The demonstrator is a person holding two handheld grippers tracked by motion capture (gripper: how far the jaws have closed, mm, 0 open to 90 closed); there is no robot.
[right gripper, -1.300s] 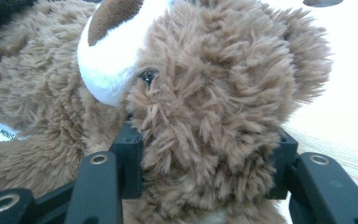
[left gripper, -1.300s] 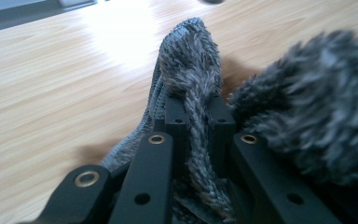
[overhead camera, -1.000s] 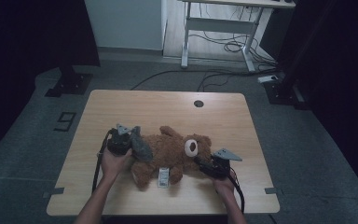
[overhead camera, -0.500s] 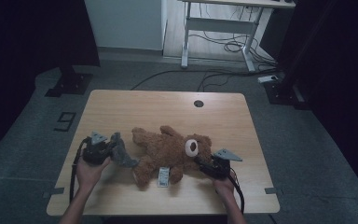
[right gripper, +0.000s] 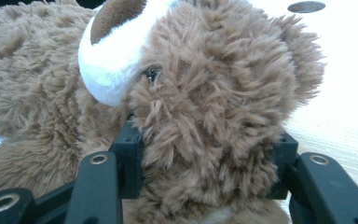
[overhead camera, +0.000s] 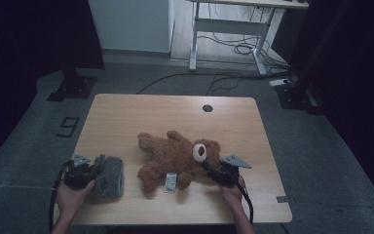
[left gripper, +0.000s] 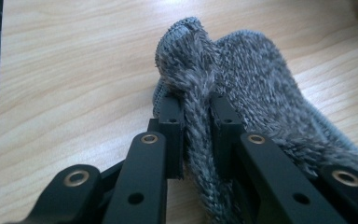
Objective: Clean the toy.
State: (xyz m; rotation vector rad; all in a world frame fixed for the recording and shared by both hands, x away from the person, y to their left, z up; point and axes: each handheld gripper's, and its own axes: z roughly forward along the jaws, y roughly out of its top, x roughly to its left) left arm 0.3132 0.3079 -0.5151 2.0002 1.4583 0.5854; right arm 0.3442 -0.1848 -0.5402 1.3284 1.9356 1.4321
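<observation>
Grey knitted fabric, a small fuzzy garment [overhead camera: 109, 175], is now lying at the near left corner of the pale wooden bench [overhead camera: 141, 112], well apart from the brown plush teddy bear [overhead camera: 177, 158]. A second ago the same cloth was up against the bear's far side; the left hand-held gripper [overhead camera: 97, 169] has been carrying it away to the left and down toward the bench top. That suggests the garment has come off the toy and is being set aside.

In the left gripper view a ridge of the grey knit [left gripper: 193, 100] is standing pinched between the two black jaws. The jaws have just been easing apart a little, yet the pads are still pressing on the fold, so the cloth is not released yet. The rest of the knit is spreading over the wood beside the right-hand jaw.

The right hand-held gripper [overhead camera: 213, 171] is staying where it was, at the bear's head, with its jaws clamping the furry head [right gripper: 205, 121] from both sides. The bear is lying on its back mid-bench, its white muzzle [overhead camera: 199, 152] turned upward and a white label [overhead camera: 170, 181] showing near its leg.
</observation>
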